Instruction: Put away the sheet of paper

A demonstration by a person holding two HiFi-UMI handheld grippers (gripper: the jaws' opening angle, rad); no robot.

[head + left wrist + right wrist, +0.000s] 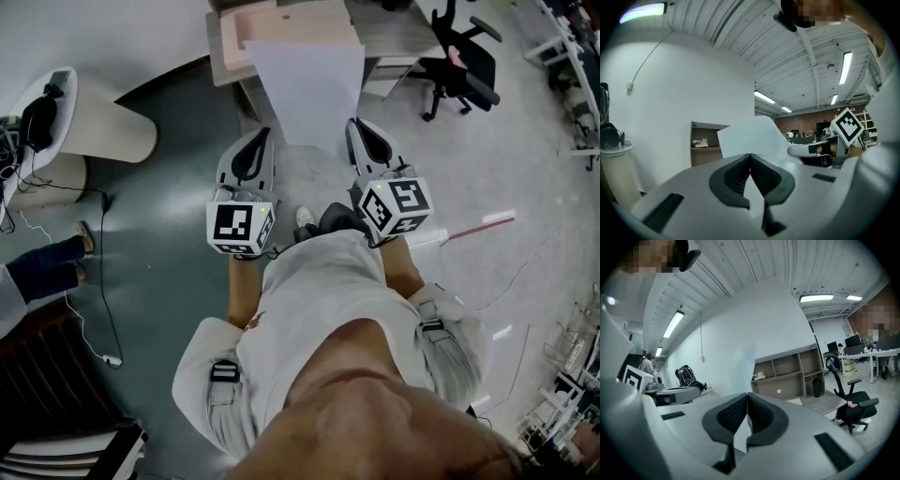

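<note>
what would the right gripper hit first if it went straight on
The right gripper is shut on the sheet; beyond that, probably the shelf unit ahead. The way there looks free, though depth is unclear.

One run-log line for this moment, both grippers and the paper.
left gripper: shut on sheet of paper | right gripper: shut on same sheet | ahead: shelf unit

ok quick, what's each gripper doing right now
left gripper: jaws closed on a near corner of the sheet of paper
right gripper: jaws closed on the sheet of paper's other near corner
</note>
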